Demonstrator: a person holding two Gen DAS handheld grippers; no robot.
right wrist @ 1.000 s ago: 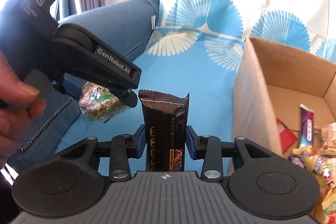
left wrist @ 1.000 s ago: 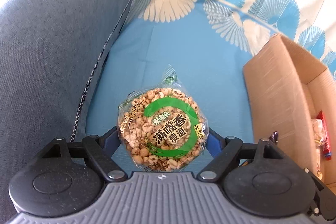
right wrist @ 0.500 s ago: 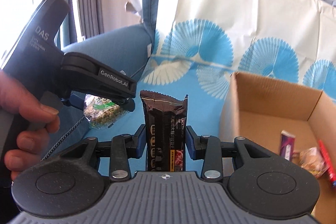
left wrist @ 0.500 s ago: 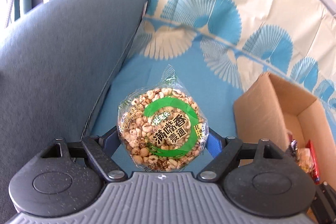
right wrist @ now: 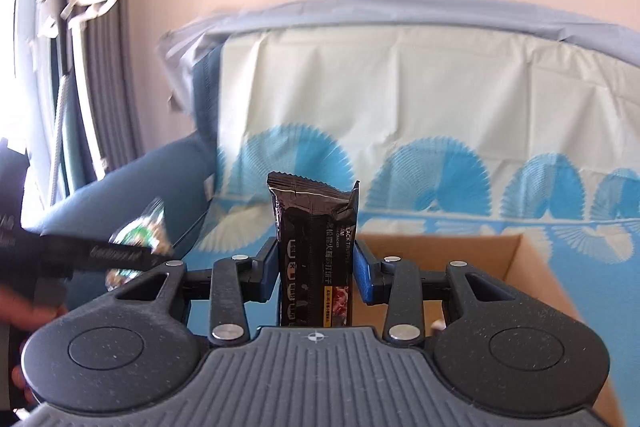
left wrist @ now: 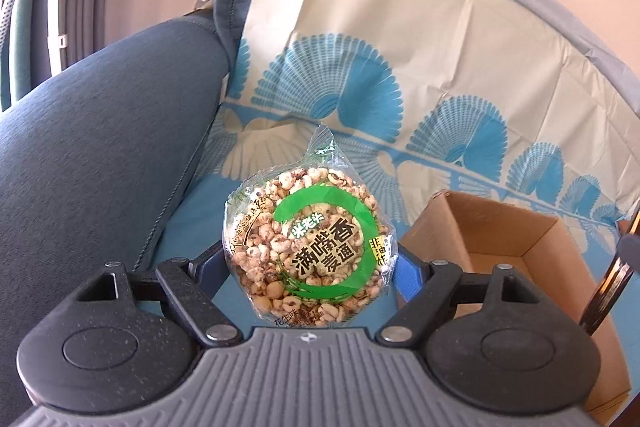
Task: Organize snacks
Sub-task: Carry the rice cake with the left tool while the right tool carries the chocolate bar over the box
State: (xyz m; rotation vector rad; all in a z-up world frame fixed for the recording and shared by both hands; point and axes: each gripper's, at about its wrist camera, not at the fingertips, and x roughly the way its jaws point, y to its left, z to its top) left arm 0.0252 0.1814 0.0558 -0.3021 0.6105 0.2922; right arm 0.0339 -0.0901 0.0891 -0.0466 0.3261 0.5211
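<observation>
My left gripper [left wrist: 308, 263] is shut on a round puffed-grain cake [left wrist: 308, 247] in a clear wrapper with a green ring label, held above the blue sofa seat. An open cardboard box [left wrist: 504, 239] sits on the seat to its right. My right gripper [right wrist: 318, 267] is shut on a black snack bar [right wrist: 314, 251] that stands upright between the blue pads, just in front of the cardboard box [right wrist: 516, 251]. In the right wrist view the left gripper [right wrist: 116, 253] shows blurred at the left with the grain cake [right wrist: 144, 231] behind it.
A dark blue sofa armrest [left wrist: 92, 147] rises on the left. A cream and blue fan-patterned cloth [left wrist: 400, 67] covers the seat and backrest. A person's hand [right wrist: 28, 311] grips the left tool. Curtains [right wrist: 88, 67] hang at the far left.
Both grippers have risen and tilted up with their snacks still held. The box has dropped lower in both views and more of the backrest and wall shows.
</observation>
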